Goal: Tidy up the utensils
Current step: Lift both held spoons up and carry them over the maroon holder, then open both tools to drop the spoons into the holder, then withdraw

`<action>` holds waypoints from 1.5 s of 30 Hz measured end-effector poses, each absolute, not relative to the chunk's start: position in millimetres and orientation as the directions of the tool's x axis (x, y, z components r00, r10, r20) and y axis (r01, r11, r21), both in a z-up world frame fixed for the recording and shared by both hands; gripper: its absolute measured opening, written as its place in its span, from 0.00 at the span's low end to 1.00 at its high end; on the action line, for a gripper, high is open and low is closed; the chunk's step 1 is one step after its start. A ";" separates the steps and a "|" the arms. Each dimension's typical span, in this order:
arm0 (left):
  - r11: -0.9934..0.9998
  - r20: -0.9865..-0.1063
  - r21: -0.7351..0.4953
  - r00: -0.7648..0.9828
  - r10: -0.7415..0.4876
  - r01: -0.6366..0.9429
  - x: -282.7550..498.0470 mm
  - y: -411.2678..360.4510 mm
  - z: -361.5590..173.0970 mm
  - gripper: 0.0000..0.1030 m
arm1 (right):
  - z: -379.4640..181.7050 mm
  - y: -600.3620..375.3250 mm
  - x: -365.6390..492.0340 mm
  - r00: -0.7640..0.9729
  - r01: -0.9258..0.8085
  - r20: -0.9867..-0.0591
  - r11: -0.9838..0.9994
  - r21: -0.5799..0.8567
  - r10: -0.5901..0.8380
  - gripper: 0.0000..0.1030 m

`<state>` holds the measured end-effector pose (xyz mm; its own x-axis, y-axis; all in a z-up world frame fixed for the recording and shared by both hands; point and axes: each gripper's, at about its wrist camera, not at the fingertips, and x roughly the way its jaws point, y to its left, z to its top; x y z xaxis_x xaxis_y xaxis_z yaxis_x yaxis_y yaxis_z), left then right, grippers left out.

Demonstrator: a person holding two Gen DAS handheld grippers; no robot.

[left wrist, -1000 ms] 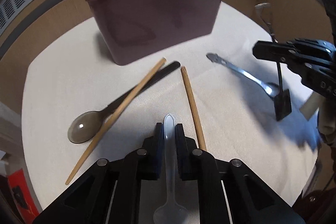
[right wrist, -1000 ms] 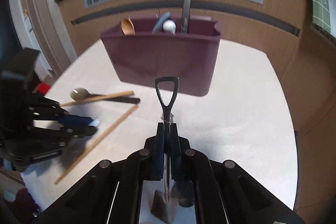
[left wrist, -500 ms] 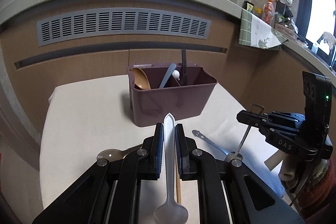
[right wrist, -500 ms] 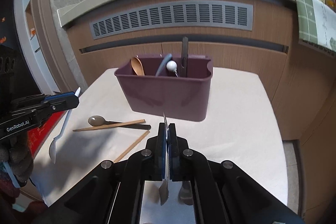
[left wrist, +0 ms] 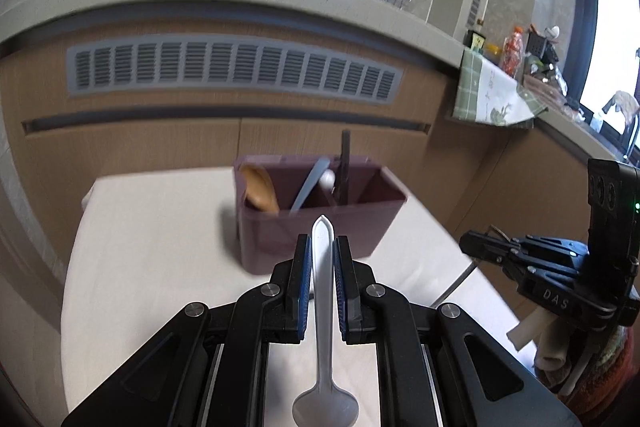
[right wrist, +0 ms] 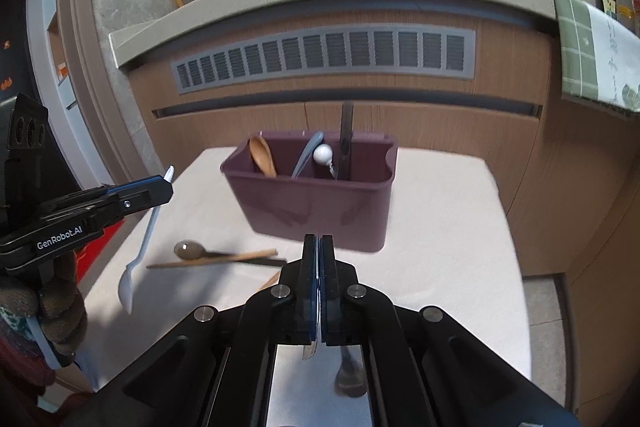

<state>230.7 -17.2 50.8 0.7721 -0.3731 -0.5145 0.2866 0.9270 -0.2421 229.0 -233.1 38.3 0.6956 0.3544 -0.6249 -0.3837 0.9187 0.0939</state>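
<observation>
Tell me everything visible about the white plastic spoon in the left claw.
The white plastic spoon is slim, slightly translucent, with a pointed handle tip and a small oval bowl. The left claw is shut on its handle, blue pads pressing both sides. In the right wrist view it hangs bowl down, slightly tilted, above the white table's left edge, touching nothing else, short of the purple caddy.

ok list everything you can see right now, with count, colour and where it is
utensil caddy: one, maroon, back of the table, holding a wooden spoon, a pale blue handle, a white ball-topped piece and a black handle
table: one, cream cloth
dark spoon: one, grey-brown, on the table left of the caddy
chopsticks: two, wooden, beside that spoon
plastic spoon: one, white, clamped in the left gripper
thin metal utensil: one, clamped in the right gripper
gloved hand: one, brown, holding the left gripper
</observation>
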 end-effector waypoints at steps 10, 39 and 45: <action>0.916 -0.036 -0.299 0.956 -0.291 0.268 281.3 -24.5 136.2 0.11 | 174.3 -221.4 268.8 0.862 -0.369 -0.382 0.929 -0.020 0.334 0.00; 0.914 -0.305 -0.381 0.913 -0.270 0.142 331.2 4.1 51.8 0.36 | 89.1 -224.4 326.6 0.798 -0.338 -0.535 0.941 -0.018 0.277 0.26; 0.956 -0.452 -0.280 0.865 -0.216 0.092 277.2 13.6 29.5 0.37 | 67.7 -217.5 275.0 0.793 -0.356 -0.554 0.931 -0.084 0.253 0.28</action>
